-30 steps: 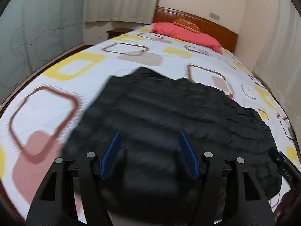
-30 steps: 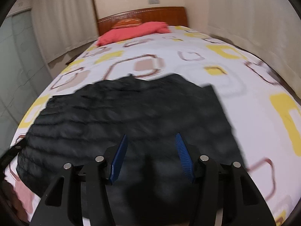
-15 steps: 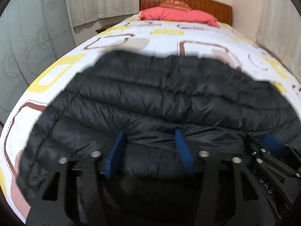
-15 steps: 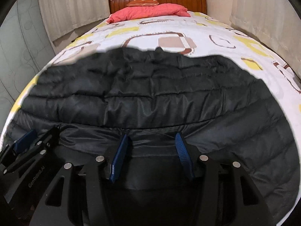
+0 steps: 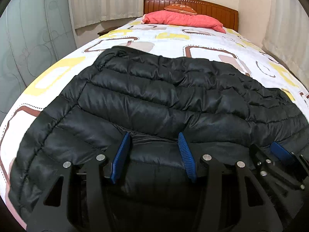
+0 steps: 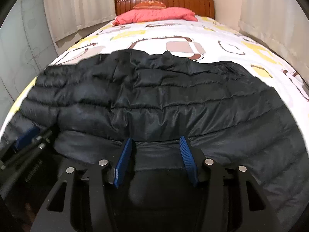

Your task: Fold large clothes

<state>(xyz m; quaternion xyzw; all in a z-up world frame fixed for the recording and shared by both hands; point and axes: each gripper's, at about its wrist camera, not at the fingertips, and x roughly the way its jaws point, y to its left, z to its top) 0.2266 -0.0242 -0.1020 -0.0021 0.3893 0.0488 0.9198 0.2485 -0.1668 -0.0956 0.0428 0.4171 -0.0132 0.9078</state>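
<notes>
Jacket: a black puffer jacket (image 5: 164, 100) spread across the bed (image 5: 58, 73), filling the lower two thirds of both frames, its long axis running left to right.
Left claw: the left claw (image 5: 153, 152) has been closing and now stands about half open; the jacket's near edge lies between its blue pads (image 5: 121, 154); whether they press it I cannot tell.
Right claw: the right claw (image 6: 154, 157) stands about half open over the same near edge, grip likewise unclear.
Key relation: the jacket lies straight ahead of both claws, toward the red pillow (image 5: 183, 20) at upper centre; neither is nearer.
Likely next: pinch the near edge.
</notes>
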